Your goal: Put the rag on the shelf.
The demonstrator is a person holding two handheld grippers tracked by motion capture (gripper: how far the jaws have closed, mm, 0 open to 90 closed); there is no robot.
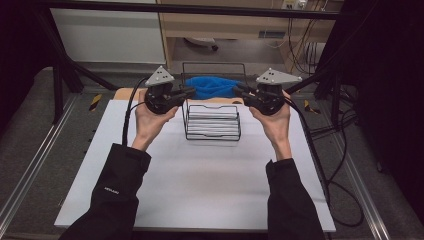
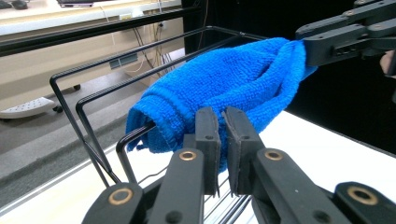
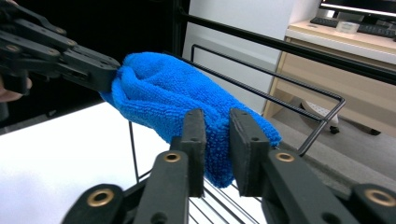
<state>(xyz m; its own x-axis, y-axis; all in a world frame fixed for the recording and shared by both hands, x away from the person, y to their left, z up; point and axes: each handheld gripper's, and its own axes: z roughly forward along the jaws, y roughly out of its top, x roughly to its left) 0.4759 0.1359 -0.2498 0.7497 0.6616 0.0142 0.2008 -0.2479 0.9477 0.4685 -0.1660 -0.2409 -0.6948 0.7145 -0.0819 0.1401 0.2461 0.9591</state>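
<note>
Towel (image 1: pixel 214 86) lengthwise between both grippers

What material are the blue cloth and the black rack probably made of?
The blue cloth looks like microfibre terry: its surface is matte with fine loops, and it folds softly. The black rack seems to be thin metal wire with a dark coating, slightly glossy; its rods are bent into straight frames.

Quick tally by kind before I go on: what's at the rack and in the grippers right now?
Blue cloth: 1, held at its ends above the rack
Black wire rack: 1, standing on the white table
Grippers: 2, the left gripper and the right gripper, each shut on one end of the cloth
Total: 4
</note>
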